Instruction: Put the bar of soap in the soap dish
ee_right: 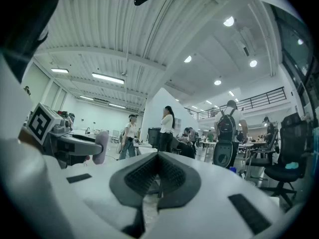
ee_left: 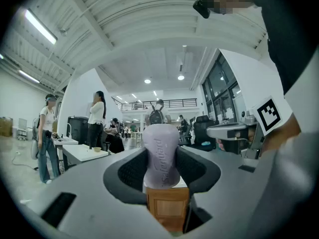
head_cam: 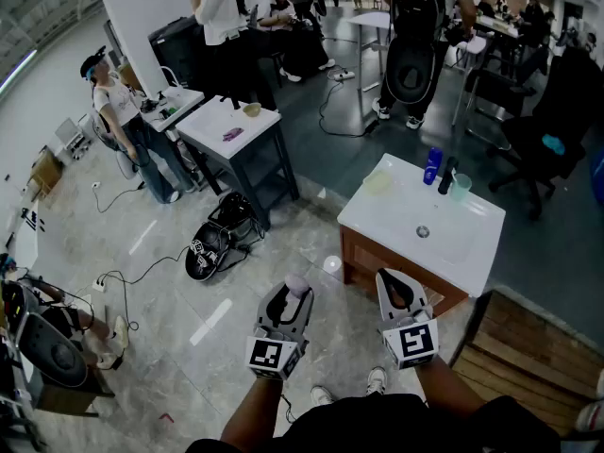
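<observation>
A lilac bar of soap (ee_left: 161,156) stands upright between the pads of my left gripper (ee_left: 161,172), which is shut on it. In the head view the soap (head_cam: 297,284) pokes out of that gripper (head_cam: 289,300), held level above the floor, short of the white sink counter (head_cam: 370,223). A pale round soap dish (head_cam: 378,182) sits on the counter's far left corner. My right gripper (head_cam: 397,292) is beside the left one, near the counter's front edge; its jaws (ee_right: 157,176) are shut with nothing between them.
A blue bottle (head_cam: 432,165), a dark bottle (head_cam: 446,176) and a pale cup (head_cam: 460,187) stand at the back of the sink. A black backpack (head_cam: 219,237) lies on the floor to the left, by a white table (head_cam: 229,125). Several people stand further off.
</observation>
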The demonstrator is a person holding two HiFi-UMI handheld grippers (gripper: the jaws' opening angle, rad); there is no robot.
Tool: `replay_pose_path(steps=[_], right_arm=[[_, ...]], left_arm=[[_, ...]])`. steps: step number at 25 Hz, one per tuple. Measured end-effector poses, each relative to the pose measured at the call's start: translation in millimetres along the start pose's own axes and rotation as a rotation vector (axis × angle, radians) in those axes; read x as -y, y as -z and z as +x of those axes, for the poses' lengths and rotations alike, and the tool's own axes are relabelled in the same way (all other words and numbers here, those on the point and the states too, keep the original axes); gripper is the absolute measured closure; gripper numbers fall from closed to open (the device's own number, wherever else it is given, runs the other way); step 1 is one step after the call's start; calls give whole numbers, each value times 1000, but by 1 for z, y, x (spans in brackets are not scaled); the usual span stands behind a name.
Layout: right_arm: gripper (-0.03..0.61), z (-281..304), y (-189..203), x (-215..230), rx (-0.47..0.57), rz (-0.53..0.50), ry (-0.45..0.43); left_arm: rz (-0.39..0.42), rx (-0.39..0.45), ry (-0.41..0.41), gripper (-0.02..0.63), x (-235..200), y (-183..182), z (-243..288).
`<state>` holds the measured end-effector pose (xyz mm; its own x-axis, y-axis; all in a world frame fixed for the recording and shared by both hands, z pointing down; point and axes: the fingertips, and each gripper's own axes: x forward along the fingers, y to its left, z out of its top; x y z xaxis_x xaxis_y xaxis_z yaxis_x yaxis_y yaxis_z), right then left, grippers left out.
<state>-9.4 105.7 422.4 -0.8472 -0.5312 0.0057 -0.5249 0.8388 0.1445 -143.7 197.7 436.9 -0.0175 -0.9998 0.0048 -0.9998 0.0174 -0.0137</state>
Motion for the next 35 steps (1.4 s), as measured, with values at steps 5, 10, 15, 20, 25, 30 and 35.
replay_pose_path(steps=[5,10,15,20,25,30,35], right_arm=[[561,-1,-1,-3,-17,32,10],[561,-4,2,-9,-24,111,36],[561,-7,-1,-24,-13,133,63],[560,-15,-3,-47,-16,119,88],[561,-24,5,-52,-39,86,110],[561,-19,15,-36,-60,92,144],[560,7,16,-5,-37,106,161]], left_arm=[[48,-49,-20,417,-3,5,-9],[2,-55,-16,417,-9,4,-24],[4,-49,18,416,-18,10,-38],[7,-47,48,416,-24,8,-55],[-1,-57,77,416,-26,12,-55],[-4,-61,83,416,-29,14,-39],[0,-53,75,416,-33,16,-1]])
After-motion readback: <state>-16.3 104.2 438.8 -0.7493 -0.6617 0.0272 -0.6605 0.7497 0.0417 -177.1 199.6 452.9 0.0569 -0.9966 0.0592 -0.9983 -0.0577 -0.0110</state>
